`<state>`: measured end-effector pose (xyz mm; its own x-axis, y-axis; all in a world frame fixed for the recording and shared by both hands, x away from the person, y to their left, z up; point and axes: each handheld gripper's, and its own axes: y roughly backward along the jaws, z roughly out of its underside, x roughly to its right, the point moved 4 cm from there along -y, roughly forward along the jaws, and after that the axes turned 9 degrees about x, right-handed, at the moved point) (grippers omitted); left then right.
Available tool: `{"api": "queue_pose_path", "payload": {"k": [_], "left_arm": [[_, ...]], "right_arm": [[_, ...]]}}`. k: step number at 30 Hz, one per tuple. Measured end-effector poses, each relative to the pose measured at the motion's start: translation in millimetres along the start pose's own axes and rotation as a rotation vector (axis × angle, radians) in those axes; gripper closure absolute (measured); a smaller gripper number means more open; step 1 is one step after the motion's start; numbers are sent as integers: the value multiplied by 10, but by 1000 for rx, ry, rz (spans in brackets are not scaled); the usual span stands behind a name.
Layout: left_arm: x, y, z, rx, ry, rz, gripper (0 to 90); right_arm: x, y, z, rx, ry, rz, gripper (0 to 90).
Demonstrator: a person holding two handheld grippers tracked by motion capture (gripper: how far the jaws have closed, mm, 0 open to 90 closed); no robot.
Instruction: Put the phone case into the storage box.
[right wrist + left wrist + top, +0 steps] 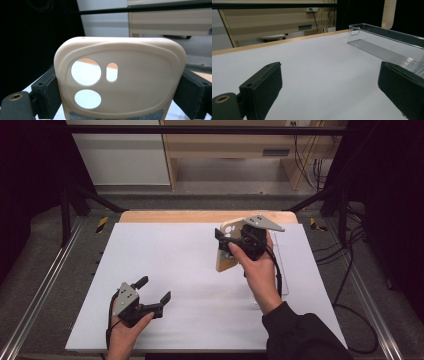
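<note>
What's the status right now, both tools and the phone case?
Left tool open, empty. Right tool shut on cream phone case, lifted off table. Clear tray beside it.

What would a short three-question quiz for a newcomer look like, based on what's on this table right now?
1. True or false: the right gripper is shut on the cream phone case.
2. What clear thing lies on the white table under the right hand?
3. The left gripper is: A) open and holding nothing, B) shut on a pen.

Key: 1 true. 2 a clear plastic tray. 3 A.
</note>
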<state>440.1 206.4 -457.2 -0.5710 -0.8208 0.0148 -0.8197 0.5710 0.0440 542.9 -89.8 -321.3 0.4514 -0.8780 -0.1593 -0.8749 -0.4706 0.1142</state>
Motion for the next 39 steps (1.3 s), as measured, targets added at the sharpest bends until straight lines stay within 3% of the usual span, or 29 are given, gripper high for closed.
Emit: {"api": "queue_pose_path", "payload": {"k": [3,5,11,13,17,24,39], "left_arm": [[-64,67,10,-1,-16,-29,54],[-88,103,28,1,-8,-29,48],[-168,146,50,13,17,-38,45],[-186,149,58,13,22,-39,45],[-211,154,69,10,21,-45,45],[-236,167,70,17,18,-51,45],[-265,172,71,22,18,-54,45]], "right_arm": [[122,30,-100,20,12,32,106],[288,61,-182,35,10,74,107],[505,103,-242,43,36,137,107],[636,137,-273,48,28,172,106],[736,147,-291,52,25,198,107],[1015,45,-274,50,39,276,107],[1291,-238,-135,36,25,346,106]]}}
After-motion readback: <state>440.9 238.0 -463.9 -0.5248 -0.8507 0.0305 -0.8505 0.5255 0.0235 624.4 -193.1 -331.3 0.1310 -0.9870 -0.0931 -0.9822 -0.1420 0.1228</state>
